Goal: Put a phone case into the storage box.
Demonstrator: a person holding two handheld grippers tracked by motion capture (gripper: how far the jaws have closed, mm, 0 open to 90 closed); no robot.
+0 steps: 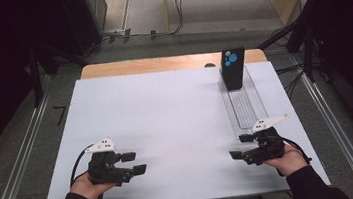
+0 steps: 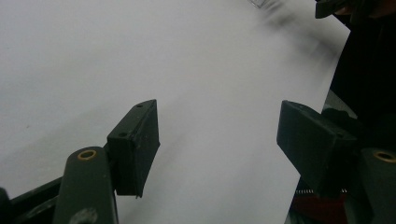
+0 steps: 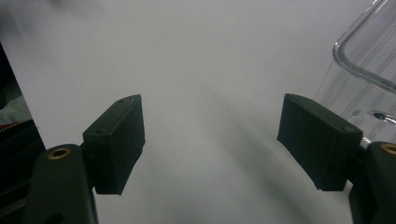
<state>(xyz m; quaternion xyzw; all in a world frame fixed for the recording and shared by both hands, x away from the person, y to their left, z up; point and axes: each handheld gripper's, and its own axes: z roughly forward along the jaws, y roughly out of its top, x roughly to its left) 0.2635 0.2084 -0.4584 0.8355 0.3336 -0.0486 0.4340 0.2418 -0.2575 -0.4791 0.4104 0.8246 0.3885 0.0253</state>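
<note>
From above, a white table [image 1: 167, 125] carries a long clear tray [image 1: 244, 107] along its right side, and a black box with blue dots [image 1: 233, 68] stands upright at the tray's far end. The person's two hands come in at the near edge. The left gripper [image 1: 135, 163] sits low over the near left part of the table, its jaws pointing toward the middle and spread apart with nothing between them. The right gripper [image 1: 240, 146] is at the near right, just beside the near end of the tray, jaws pointing inward and likewise spread and empty. The two grippers are well apart from each other, and the box is well away from both.

In the left gripper view, the left gripper [image 2: 217, 140] has its two black jaws standing wide over bare white table. The other gripper appears blurred at the top right corner.

In the right gripper view, the right gripper [image 3: 210, 140] also holds its jaws wide over bare table, and the rounded corner of the clear tray [image 3: 359, 60] lies just beside the right jaw; whether they touch I cannot tell.
</note>
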